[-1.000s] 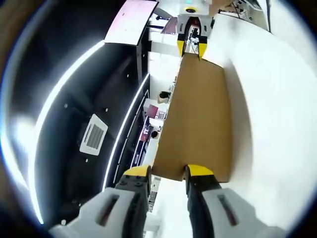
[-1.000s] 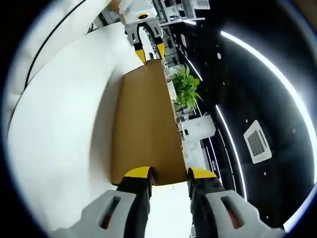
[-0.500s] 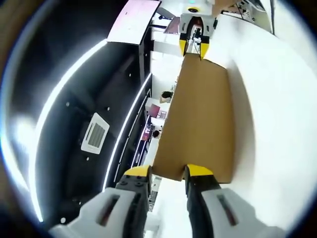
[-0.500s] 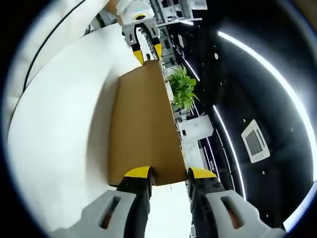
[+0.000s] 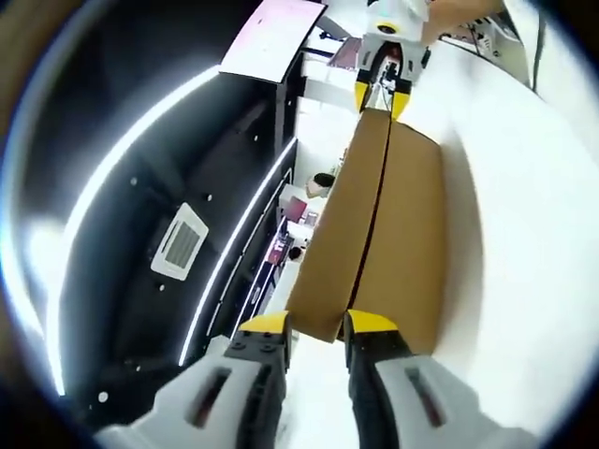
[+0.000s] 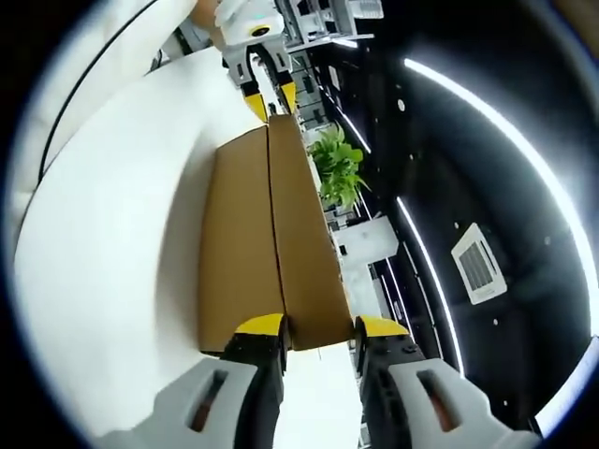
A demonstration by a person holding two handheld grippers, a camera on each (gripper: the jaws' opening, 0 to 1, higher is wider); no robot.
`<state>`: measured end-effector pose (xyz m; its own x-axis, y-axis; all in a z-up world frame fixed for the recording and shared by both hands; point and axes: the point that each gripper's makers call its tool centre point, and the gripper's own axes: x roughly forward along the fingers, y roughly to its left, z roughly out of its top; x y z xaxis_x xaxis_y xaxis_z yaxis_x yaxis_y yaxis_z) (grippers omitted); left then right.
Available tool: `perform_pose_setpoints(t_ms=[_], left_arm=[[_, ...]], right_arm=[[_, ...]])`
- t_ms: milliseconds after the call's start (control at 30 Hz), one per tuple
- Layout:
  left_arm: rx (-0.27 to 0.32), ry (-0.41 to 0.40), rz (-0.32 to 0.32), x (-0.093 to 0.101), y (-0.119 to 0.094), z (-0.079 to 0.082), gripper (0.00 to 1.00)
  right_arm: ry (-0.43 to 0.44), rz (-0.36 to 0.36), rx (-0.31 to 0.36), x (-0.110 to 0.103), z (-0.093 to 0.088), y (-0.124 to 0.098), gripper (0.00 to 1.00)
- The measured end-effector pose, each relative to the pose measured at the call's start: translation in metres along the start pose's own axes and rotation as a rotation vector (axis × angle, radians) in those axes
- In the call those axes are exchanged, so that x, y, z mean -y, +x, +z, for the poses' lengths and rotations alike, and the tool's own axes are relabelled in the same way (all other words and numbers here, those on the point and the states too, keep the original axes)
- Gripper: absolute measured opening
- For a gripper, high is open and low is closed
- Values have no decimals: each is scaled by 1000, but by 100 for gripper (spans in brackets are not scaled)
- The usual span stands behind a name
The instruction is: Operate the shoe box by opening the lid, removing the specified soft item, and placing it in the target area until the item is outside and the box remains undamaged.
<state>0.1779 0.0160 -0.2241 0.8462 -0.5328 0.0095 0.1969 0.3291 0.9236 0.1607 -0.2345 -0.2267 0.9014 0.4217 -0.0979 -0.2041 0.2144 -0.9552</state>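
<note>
The brown cardboard shoe box lies on a white table (image 5: pixel 524 234). Its lid (image 5: pixel 342 224) stands tilted up from the body (image 5: pixel 412 243), and a dark seam runs between them. My left gripper (image 5: pixel 315 327) is shut on the near end of the lid. At the far end, the right gripper (image 5: pixel 384 89) pinches the same lid. In the right gripper view the lid (image 6: pixel 304 253) rises off the body (image 6: pixel 234 243), with my right gripper (image 6: pixel 321 327) shut on its end edge and the left gripper (image 6: pixel 265 89) at the other end. What is inside the box is hidden.
The white table (image 6: pixel 103 234) spreads wide beside the box. A green potted plant (image 6: pixel 342 168) stands beyond the table edge. A dark ceiling with light strips and a vent (image 5: pixel 182 245) takes up the other side, with shelves and desks further off.
The lid has come up along one long side, so a dark seam now splits it from the box body. Both grippers have kept their hold on the lid's ends.
</note>
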Motion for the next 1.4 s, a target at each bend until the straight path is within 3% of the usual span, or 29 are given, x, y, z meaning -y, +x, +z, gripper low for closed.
perform_pose_setpoints(t_ms=[300,633,1400], left_arm=[[-8,-8,31,-8,1,-1,30],[-18,-181,75,-24,3,-5,33],[-13,-271,48,-20,8,-4,30]], right_arm=[[23,-17,9,1,0,1,28],[78,-84,34,17,3,-2,27],[119,-122,47,18,4,-1,28]])
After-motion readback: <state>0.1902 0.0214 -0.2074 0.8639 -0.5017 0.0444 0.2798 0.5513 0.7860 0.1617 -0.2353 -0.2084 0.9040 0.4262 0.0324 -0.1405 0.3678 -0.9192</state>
